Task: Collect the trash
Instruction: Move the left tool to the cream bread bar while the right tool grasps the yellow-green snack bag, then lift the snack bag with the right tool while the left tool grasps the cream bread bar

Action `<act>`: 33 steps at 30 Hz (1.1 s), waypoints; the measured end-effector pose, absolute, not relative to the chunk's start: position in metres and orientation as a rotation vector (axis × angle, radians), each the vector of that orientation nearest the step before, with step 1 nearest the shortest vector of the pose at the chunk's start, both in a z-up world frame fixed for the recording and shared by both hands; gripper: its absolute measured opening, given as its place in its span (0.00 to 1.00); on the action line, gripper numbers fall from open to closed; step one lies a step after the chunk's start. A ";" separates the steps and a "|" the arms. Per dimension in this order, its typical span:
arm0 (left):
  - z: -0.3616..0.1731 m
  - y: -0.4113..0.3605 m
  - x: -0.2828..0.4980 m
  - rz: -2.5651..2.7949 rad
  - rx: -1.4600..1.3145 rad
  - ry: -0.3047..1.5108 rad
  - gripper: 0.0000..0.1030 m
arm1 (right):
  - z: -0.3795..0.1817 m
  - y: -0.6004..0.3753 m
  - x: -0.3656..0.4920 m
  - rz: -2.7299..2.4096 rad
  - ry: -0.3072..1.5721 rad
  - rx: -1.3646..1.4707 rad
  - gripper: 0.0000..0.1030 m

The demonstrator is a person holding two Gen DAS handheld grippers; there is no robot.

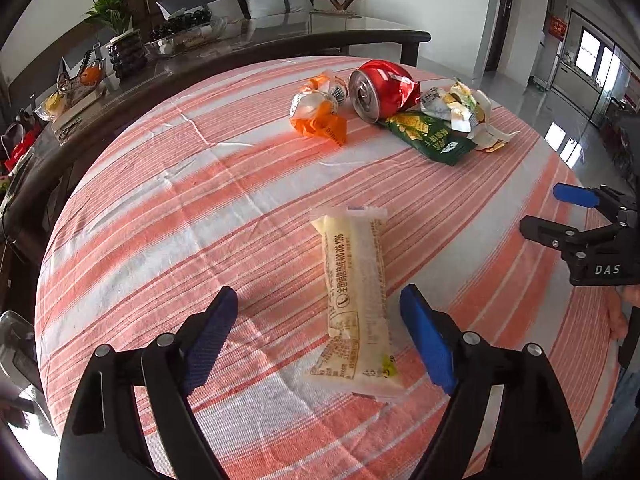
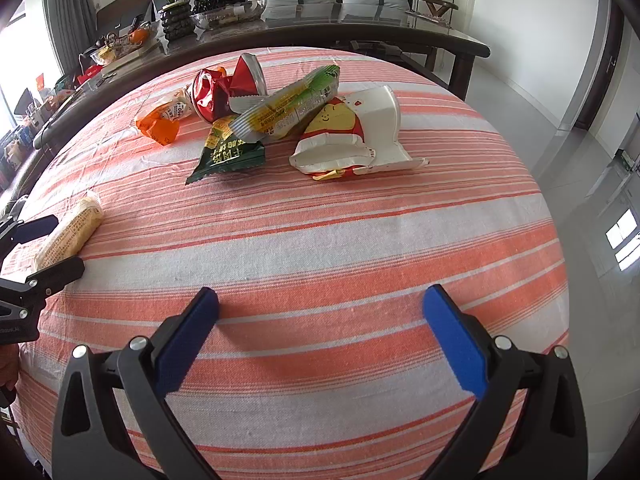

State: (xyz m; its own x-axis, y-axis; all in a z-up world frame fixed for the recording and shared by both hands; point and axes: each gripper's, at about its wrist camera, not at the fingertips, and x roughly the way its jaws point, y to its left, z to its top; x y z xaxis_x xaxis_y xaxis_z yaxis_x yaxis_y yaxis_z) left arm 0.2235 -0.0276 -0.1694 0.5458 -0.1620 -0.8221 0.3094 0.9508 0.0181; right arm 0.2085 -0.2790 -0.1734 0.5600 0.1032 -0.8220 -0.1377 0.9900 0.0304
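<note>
Striped orange-and-white cloth [image 1: 168,208] covered the round table, with a dark glass-topped table [image 1: 280,36] and a cushioned sofa behind it. From where I stood, the left gripper [image 1: 318,322] hung low over the near edge with its blue fingers spread wide and nothing between the pads, straddling the lower part of a pale yellow packet [image 1: 356,300] that lay flat and lengthwise on the cloth. That packet looked light, its film thin and slick and likely to crinkle or slide, so I judged the best hold would be across its narrow middle, pinching it from both long sides. The right gripper [image 2: 320,332] was likewise wide open and empty, over bare cloth off to the right. Farther out, near the table's far side, the rest of the trash sat bunched together: an orange wrapper [image 1: 318,114], a crushed red can [image 1: 378,90], a green snack bag [image 1: 430,136] and a white crumpled carton [image 2: 356,136], some overlapping. The can seemed stiff and would probably roll; the wrappers looked limp and nearly weightless.
</note>
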 end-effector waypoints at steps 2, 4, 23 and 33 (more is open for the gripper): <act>-0.171 -0.023 0.227 -0.274 0.145 0.956 0.89 | -0.173 -0.279 0.208 0.142 0.966 -0.039 0.96; -0.171 -0.022 0.227 -0.275 0.142 0.959 0.92 | -0.173 -0.279 0.208 0.142 0.966 -0.039 0.96; -0.173 -0.019 0.231 -0.274 0.133 0.967 0.96 | -0.142 -0.279 0.304 0.118 0.983 0.318 0.45; -0.173 -0.019 0.232 -0.274 0.132 0.967 0.96 | -0.092 -0.288 0.236 0.347 0.887 0.373 0.13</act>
